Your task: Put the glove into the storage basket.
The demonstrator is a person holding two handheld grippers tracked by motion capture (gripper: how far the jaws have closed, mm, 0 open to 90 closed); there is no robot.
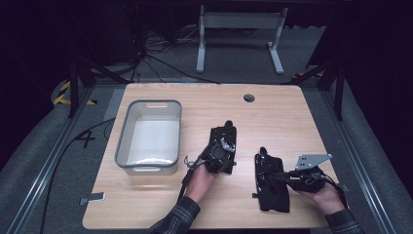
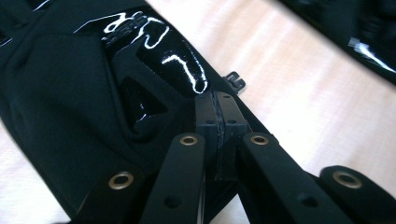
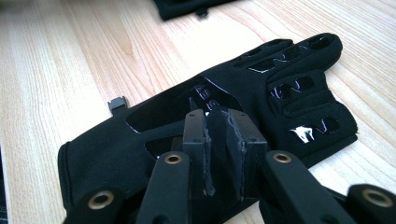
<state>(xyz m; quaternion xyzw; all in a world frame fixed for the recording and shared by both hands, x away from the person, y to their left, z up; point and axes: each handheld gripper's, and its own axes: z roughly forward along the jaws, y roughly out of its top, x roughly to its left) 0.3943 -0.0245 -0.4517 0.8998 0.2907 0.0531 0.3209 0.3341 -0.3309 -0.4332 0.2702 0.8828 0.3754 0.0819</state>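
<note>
Two black gloves with glossy patches lie on the wooden table (image 1: 146, 195). The left glove (image 1: 228, 127) (image 2: 70, 93) lies mid-table, and my left gripper (image 1: 223, 146) (image 2: 217, 116) is low over it. Its pads are pressed flat together, and I see no fabric between them. Further right and nearer the front edge lies the right glove (image 1: 270, 190) (image 3: 289, 79), fingers pointing away. My right gripper (image 1: 283, 178) (image 3: 223, 126) reaches in from the right and is shut on a raised fold of this glove's back.
An empty grey plastic bin (image 1: 146, 103) stands at the table's left. A round cable hole (image 1: 249, 98) sits near the far edge. Each gripper view also catches the other glove (image 2: 369, 42) (image 3: 187, 7) at its top edge.
</note>
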